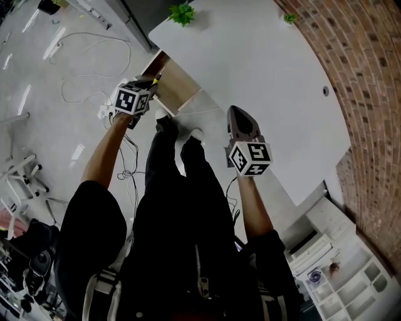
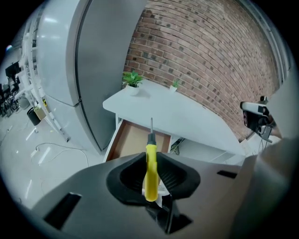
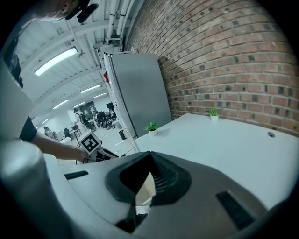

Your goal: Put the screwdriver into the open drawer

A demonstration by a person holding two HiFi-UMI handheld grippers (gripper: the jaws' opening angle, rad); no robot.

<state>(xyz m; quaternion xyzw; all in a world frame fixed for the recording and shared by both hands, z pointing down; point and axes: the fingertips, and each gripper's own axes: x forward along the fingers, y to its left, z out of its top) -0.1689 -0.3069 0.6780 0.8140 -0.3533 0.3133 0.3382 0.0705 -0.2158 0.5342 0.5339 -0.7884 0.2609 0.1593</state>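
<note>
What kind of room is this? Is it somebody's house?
Probably not a house. It looks like a lab or workshop: a brick wall, a big white table with little potted plants, loose cables on the shiny floor, and long strip lights overhead.

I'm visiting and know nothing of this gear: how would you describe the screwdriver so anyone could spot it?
Find the white table against the brick wall, with an open drawer under its edge. In front of it the left gripper clamps the screwdriver. Its bright yellow handle stands out from the grey and white around it, and its thin metal shaft points toward the drawer.
</note>
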